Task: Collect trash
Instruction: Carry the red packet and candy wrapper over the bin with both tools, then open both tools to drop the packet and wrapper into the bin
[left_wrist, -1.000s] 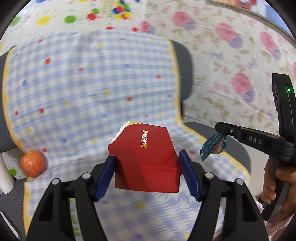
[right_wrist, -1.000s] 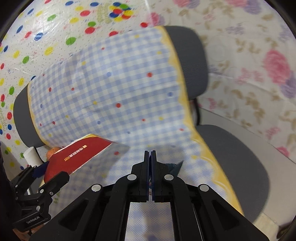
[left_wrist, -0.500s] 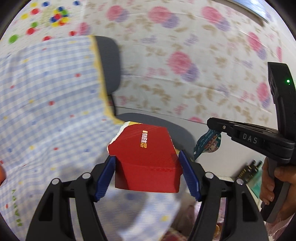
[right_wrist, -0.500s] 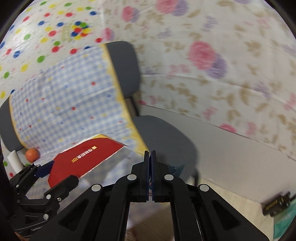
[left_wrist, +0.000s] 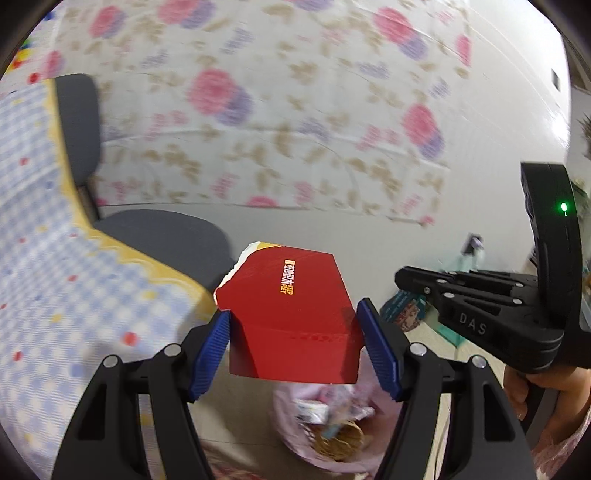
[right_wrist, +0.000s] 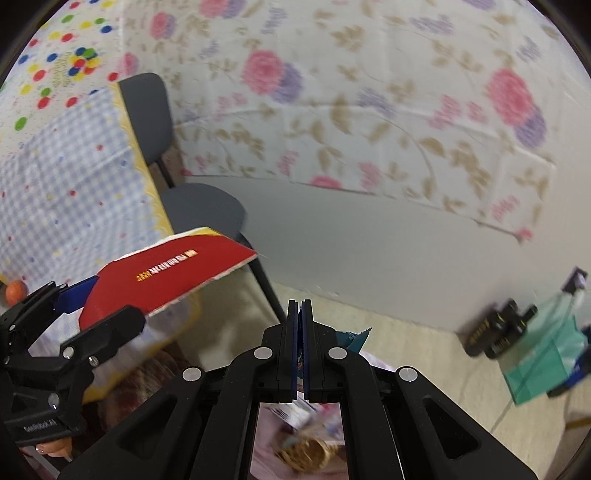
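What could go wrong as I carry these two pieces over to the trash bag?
The pink trash bag is mostly hidden under the red carton, so a release from the left gripper may miss its mouth. The right gripper pinches only an edge of the teal wrapper; it could slip out early.

Floral sheet of pink and purple blooms hung over a plain grey wall. Dotted sheet in bright colours at the upper left. Dark grey chair by the wall, backrest upright, blue checked cloth with a yellow scalloped edge draped across its left part. Pale beige floor below, blurred.
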